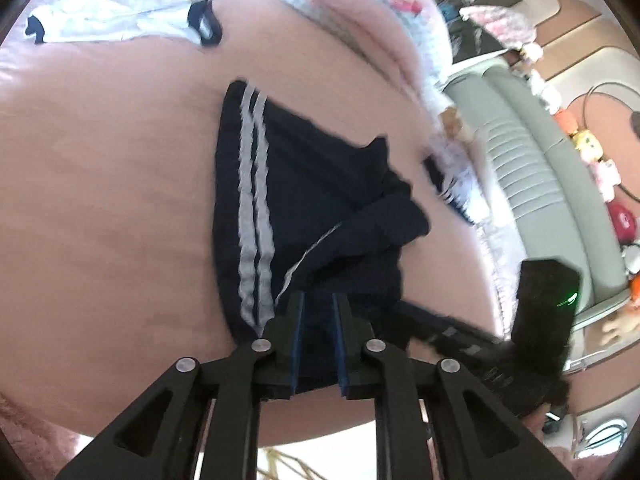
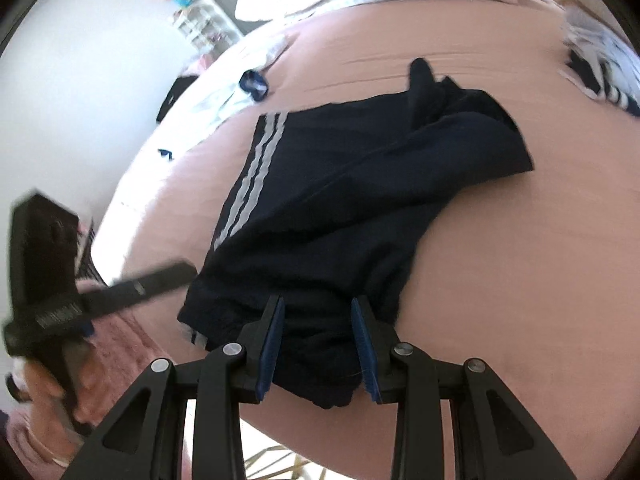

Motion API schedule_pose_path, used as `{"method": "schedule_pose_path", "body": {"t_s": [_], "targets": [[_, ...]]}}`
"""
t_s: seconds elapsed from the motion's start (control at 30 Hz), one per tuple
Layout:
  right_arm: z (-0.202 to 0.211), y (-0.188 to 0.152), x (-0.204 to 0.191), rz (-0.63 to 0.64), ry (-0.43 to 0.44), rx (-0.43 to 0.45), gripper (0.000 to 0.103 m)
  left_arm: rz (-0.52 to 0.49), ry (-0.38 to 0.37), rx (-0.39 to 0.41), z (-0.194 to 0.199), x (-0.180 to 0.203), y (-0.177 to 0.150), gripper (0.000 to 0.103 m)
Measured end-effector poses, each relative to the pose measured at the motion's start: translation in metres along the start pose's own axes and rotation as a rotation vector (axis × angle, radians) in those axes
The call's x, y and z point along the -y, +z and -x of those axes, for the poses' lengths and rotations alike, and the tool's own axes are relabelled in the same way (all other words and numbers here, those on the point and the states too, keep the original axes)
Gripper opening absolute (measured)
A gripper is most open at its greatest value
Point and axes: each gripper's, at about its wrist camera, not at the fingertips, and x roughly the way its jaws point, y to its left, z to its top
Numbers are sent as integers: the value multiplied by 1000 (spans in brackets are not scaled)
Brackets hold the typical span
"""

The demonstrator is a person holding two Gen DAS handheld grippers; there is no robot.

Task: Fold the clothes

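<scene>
Dark navy shorts with two white side stripes lie crumpled on a pink bed sheet. My left gripper stands at their near edge, its blue pads a narrow gap apart with the cloth lying between them and no pinch visible. In the right wrist view the shorts bunch at the waistband between the pads of my right gripper, which is shut on them. The left gripper reaches the shorts' left edge there, held by a hand. The right gripper's body shows at the right of the left wrist view.
A white garment with navy trim lies at the bed's far side. A striped garment sits near the right edge, beside a grey padded surface with small toys. The bed's near edge runs just below both grippers. A white wall stands left.
</scene>
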Motion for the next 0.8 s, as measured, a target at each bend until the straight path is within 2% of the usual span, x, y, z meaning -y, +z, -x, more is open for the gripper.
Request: {"method": "schedule_pose_path", "body": {"t_s": [0.2, 0.3, 0.4, 0.53, 0.63, 0.67, 0.7, 0.73, 0.8], "targets": [[20, 3, 30, -93, -16, 17, 34, 17, 25, -48, -9, -3, -5, 15], [25, 4, 38, -114, -24, 25, 34, 12, 54, -51, -4, -3, -6, 22], [26, 4, 37, -103, -13, 21, 34, 24, 66, -56, 0, -7, -7, 30], [20, 2, 27, -53, -30, -7, 34, 45, 90, -72, 1, -10, -11, 33], [7, -2, 17, -4, -61, -64, 34, 26, 71, -63, 1, -7, -15, 34], [2, -3, 13, 21, -84, -84, 34, 16, 64, -58, 1, -6, -15, 33], [-3, -5, 10, 46, -106, -102, 34, 5, 56, -52, 0, -4, -16, 28], [-4, -6, 6, 66, -124, -94, 34, -9, 58, -40, 0, -1, -16, 7], [-1, -6, 1, 82, -136, -69, 34, -52, 72, -4, 4, 8, -15, 7]]}}
